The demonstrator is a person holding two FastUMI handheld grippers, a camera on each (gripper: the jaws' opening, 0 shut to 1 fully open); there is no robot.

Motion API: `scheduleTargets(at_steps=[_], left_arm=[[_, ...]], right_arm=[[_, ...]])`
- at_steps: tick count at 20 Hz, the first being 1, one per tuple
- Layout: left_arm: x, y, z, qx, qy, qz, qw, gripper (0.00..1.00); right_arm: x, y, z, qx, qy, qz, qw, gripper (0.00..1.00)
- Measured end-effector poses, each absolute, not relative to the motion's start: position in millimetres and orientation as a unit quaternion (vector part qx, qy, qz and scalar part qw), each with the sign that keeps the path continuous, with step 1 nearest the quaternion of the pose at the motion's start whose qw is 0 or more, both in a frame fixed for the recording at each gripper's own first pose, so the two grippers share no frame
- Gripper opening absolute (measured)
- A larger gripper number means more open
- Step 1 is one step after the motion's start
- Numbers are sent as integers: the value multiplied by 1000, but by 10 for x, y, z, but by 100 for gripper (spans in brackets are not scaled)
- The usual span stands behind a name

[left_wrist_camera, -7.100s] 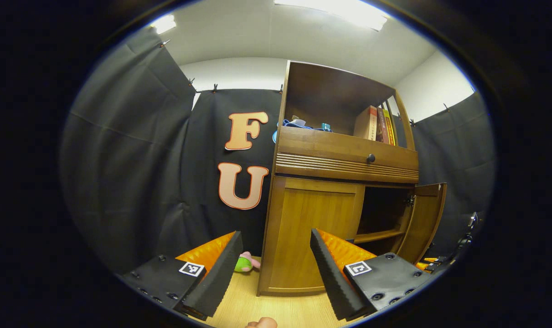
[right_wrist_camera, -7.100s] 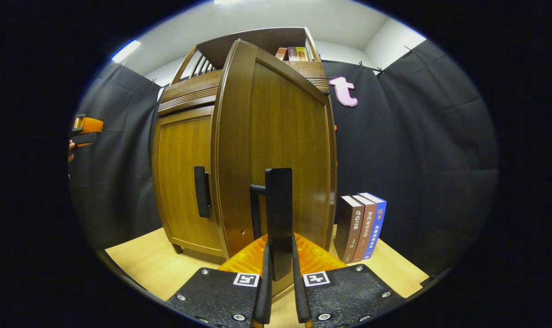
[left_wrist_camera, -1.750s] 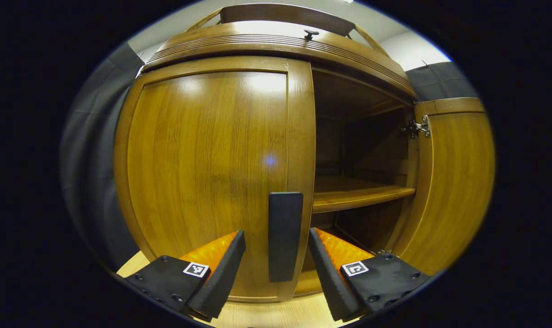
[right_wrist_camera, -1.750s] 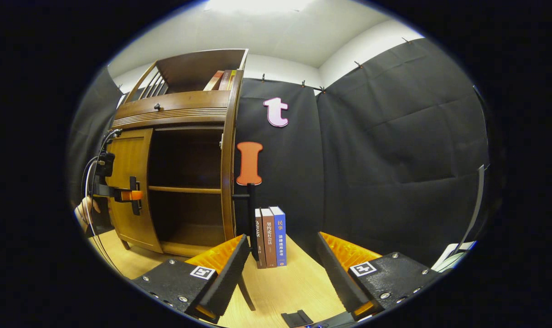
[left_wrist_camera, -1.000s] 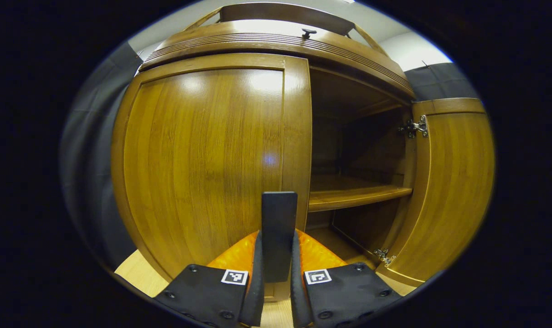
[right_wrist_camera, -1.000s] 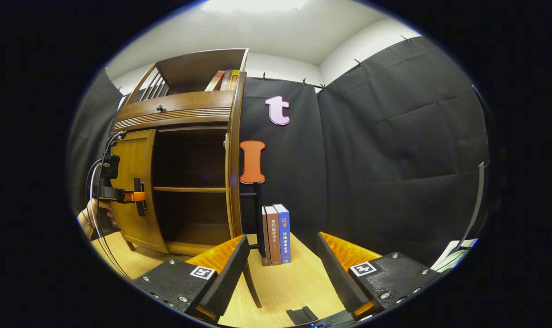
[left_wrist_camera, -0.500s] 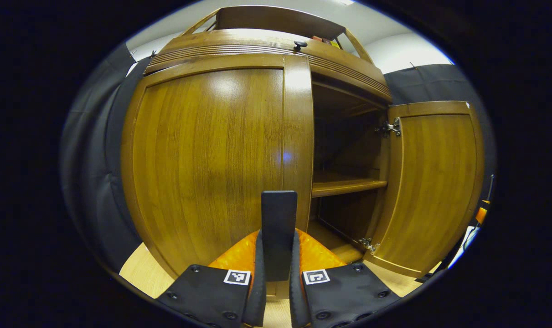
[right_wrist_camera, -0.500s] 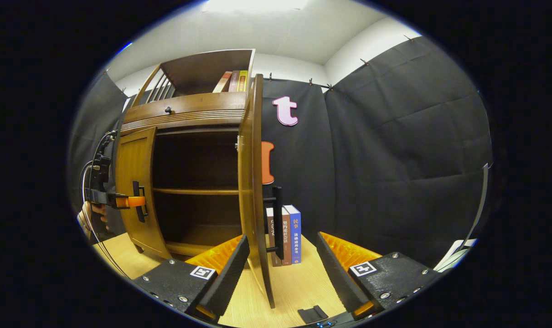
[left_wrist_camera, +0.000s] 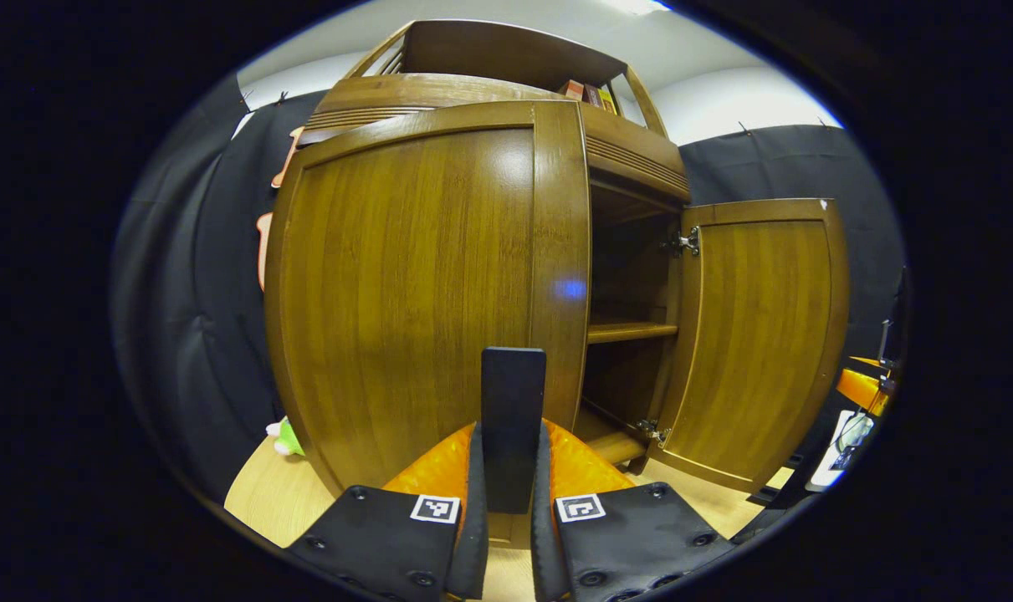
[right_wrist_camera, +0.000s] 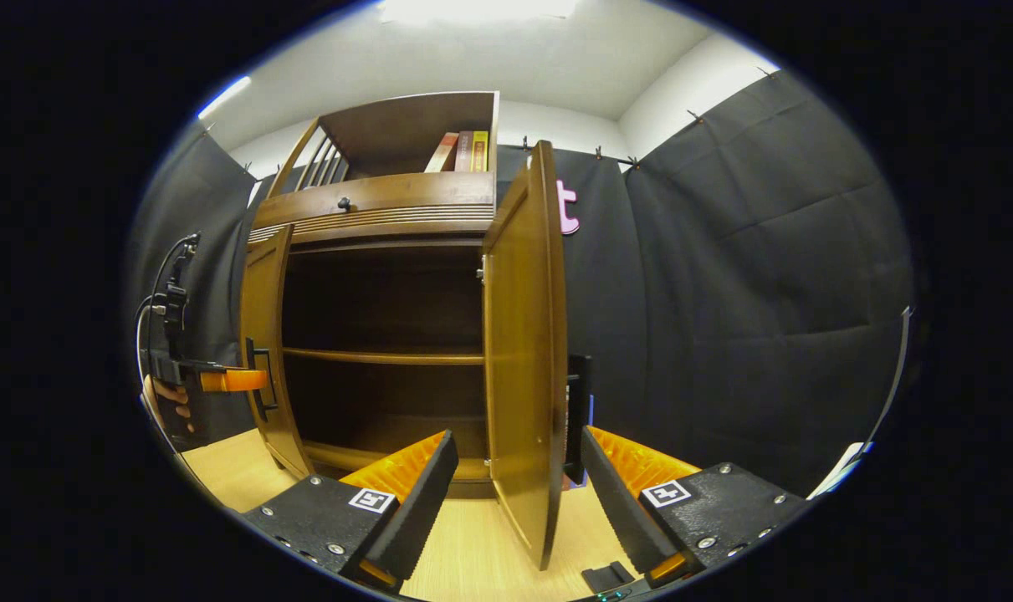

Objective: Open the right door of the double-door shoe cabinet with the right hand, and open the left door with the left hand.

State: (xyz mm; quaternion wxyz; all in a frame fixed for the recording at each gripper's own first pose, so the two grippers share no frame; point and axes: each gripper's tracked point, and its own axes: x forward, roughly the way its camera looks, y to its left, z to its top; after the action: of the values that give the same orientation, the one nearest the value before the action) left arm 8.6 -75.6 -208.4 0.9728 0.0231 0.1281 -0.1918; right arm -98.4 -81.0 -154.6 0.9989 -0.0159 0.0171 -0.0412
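L gripper (left_wrist_camera: 506, 535) clamped on left door (left_wrist_camera: 414, 284) handle (left_wrist_camera: 513, 435); R gripper (right_wrist_camera: 514, 493) fingers apart, straddling right door (right_wrist_camera: 527, 351) edge; its handle (right_wrist_camera: 578, 418) half hidden.

Black cloth walls (right_wrist_camera: 749, 276) all around, white ceiling (right_wrist_camera: 506, 58) with a bright light panel (right_wrist_camera: 473, 8) overhead, and a light wood floor (right_wrist_camera: 473, 543) below.

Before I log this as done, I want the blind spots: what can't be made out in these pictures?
- Left gripper view: the left door hides the cabinet's left half.
- Right gripper view: the right door, seen edge-on, hides most of its handle and the floor behind.
- Right gripper view: the shelf interior is too dark to read.
- Left gripper view: the left gripper covers the handle's lower end.
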Motion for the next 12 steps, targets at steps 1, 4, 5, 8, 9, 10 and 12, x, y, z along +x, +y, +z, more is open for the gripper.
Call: scheduleTargets(at_steps=[1,4,5,8,9,10,12], left_arm=[[41,-724,-2067,24,128,-193,972,27],[-93,-624,-2032,29,130,-194,972,27],[-116,-599,-2014,30,130,-194,972,27],[-225,-489,-1977,32,129,-192,972,27],[-271,-436,-1961,32,129,-192,972,27],[-345,-366,-1962,31,129,-192,972,28],[-427,-265,-1939,30,131,-190,973,28]], right_arm=[[-972,-760,-1551,-16,19,-37,999,92],[-954,-639,-1557,-16,22,-27,999,92],[-926,-607,-1537,-16,22,-24,999,92],[-901,-479,-1522,-16,23,-14,1000,92],[-896,-438,-1515,-16,23,-11,1000,92],[-887,-404,-1519,-16,23,-8,1000,92],[-864,-337,-1508,-15,24,-1,1000,92]])
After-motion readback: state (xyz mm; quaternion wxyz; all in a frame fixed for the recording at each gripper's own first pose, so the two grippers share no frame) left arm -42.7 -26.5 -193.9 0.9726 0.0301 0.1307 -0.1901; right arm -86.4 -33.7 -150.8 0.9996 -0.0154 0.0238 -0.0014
